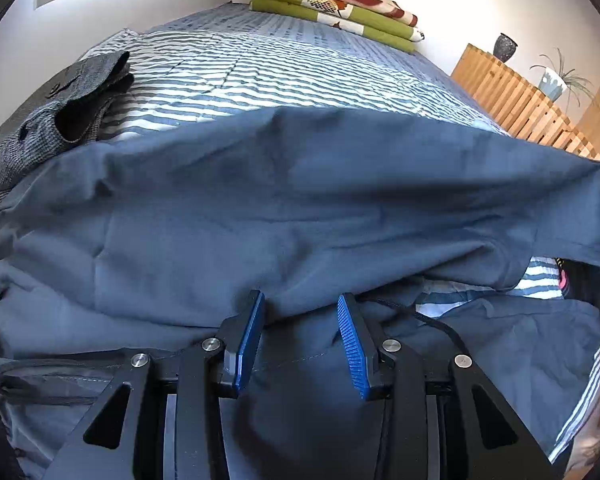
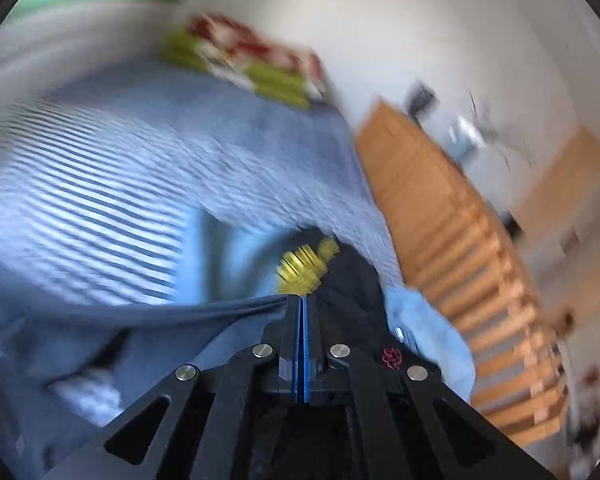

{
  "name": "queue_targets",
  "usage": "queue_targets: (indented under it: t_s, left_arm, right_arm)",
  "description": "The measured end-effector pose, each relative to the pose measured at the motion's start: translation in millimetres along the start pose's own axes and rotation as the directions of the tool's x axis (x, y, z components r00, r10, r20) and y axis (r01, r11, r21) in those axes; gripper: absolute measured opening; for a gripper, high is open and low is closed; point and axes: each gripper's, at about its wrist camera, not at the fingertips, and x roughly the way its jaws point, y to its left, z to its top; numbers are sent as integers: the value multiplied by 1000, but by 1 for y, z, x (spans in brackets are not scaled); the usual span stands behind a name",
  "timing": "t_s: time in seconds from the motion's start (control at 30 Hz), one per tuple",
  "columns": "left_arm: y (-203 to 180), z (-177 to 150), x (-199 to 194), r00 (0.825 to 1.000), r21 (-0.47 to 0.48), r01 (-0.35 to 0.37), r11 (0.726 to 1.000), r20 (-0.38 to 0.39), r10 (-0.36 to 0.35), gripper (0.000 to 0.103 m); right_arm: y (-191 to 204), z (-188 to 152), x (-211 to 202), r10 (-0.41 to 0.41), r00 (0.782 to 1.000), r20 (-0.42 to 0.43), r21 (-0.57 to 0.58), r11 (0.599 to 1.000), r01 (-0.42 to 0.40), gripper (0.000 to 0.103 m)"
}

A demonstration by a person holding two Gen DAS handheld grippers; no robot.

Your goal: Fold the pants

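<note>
The pants [image 1: 300,200] lie across the striped bed [image 1: 260,68], filling mid-frame. The left gripper [image 1: 300,344] stands half open astride a fabric ridge, probably anchoring it. The right gripper [image 2: 302,320], closed, pinches the pants' edge for folding.

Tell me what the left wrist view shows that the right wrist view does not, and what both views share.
Only the left wrist view: the left gripper with its jaws apart, blue cloth between them, and a grey garment lying at the left on the bed.
Only the right wrist view: the right gripper shut on an edge of the blue pants, and a blurred yellow object beyond it.
Both: the striped bedspread, the folded green blanket, the wooden slats.
</note>
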Motion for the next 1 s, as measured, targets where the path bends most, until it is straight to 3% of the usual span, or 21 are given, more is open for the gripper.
queue_targets:
  t_s: [0.07, 0.13, 0.27, 0.43, 0.5, 0.57, 0.77, 1.0]
  left_arm:
    - [-4, 0, 1, 1000, 11, 0, 1000, -3, 0, 41]
    - [-6, 1, 0, 1000, 23, 0, 1000, 2, 0, 41]
    - [-2, 1, -1, 1000, 16, 1, 1000, 3, -1, 41]
    - [3, 0, -2, 1000, 3, 12, 1000, -9, -12, 41]
    - [3, -2, -7, 1000, 15, 8, 1000, 1, -8, 41]
    - [6, -5, -15, 1000, 13, 6, 1000, 11, -6, 41]
    - [16, -16, -41, 999, 4, -10, 1000, 40, 10, 41]
    - [27, -46, -78, 992, -1, -103, 995, 67, 103, 42]
  right_arm:
    - [3, 9, 49, -69, 993, -94, 36, 997, 72, 3]
    - [6, 8, 70, -56, 991, -119, 81, 995, 66, 10]
    - [15, -5, 60, 92, 993, -74, 133, 988, -81, 28]
    - [32, -33, 22, 267, 963, -21, 156, 953, -261, 28]
    - [34, -51, 4, 341, 940, 4, 183, 924, -336, 28]
    - [33, -67, -10, 364, 931, 19, 190, 913, -361, 28]
    - [-23, -150, -51, 360, 932, 37, 284, 891, -355, 29]
    - [-108, -249, -56, 351, 934, -68, 461, 841, -282, 31]
